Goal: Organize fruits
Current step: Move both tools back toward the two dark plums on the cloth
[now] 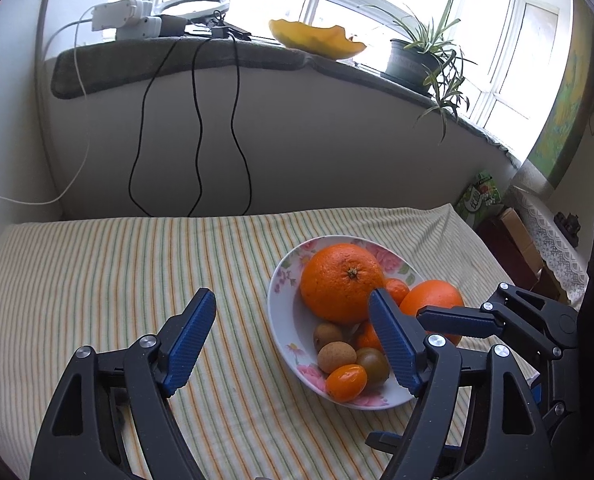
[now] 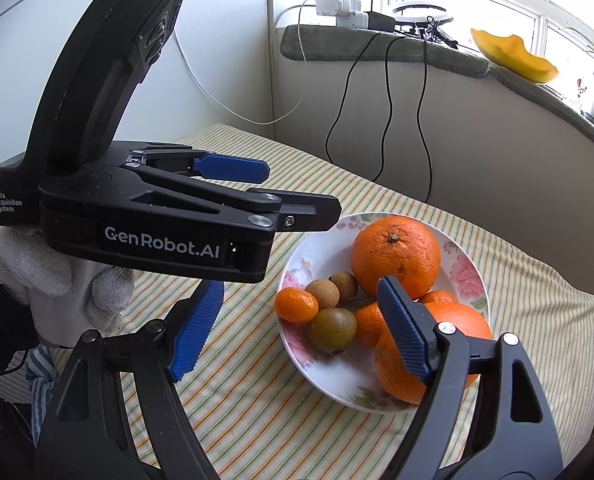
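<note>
Orange fruit is all seen piled in the bowl (image 1: 283, 312) on the striped cloth (image 1: 97, 280): two oranges (image 1: 341, 280), small citrus and brown fruits. None is seen outside the bowl, so the task is judged nearly done or done. Left gripper (image 1: 293, 344) and right gripper (image 2: 301, 328) are held wide beside the bowl; nothing is gripped or touched.

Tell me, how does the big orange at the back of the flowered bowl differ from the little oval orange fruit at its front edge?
The big orange is round and dimpled, showing its stem scar; the small oval fruit is far smaller, elongated and glossy-smooth. Both are orange and lie in the bowl.
</note>
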{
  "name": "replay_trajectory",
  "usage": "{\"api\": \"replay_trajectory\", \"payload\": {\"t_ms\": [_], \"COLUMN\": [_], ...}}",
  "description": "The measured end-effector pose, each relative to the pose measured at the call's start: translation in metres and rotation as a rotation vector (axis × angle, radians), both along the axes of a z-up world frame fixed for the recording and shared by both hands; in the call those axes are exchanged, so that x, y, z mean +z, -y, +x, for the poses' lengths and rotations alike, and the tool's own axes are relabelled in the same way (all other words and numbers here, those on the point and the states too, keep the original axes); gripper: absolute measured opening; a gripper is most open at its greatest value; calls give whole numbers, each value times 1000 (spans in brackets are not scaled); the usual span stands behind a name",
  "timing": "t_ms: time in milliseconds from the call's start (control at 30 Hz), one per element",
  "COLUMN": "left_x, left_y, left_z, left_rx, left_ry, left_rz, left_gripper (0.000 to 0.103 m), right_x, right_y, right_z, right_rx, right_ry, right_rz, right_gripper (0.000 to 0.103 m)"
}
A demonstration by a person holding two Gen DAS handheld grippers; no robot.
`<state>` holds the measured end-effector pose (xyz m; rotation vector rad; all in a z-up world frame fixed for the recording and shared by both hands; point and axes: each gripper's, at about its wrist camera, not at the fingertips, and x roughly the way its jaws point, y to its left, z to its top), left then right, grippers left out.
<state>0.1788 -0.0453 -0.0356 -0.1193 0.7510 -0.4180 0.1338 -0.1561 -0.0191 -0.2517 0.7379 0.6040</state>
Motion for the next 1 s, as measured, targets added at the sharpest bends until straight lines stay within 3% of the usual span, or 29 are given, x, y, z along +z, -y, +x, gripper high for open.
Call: {"api": "replay_trajectory", "payload": {"t_ms": [367,567,1000], "left_x": [6,7,-11], "left_y": [-12,-26,-93], "left_z": [-13,-22,-60], "left_rx": [29,60,199], "left_ry": [23,39,17], "left_rz": [2,-13,13], "left_gripper": [79,79,78], "right_x": [2,4,-3], "right_y": [-7,-2,-12], "right_z": [-9,-13,-21], "right_rx": [23,26,43], "right_ry": [-4,-55,-69], "right_rz": [-12,62,21], "right_gripper": [82,82,82]}}
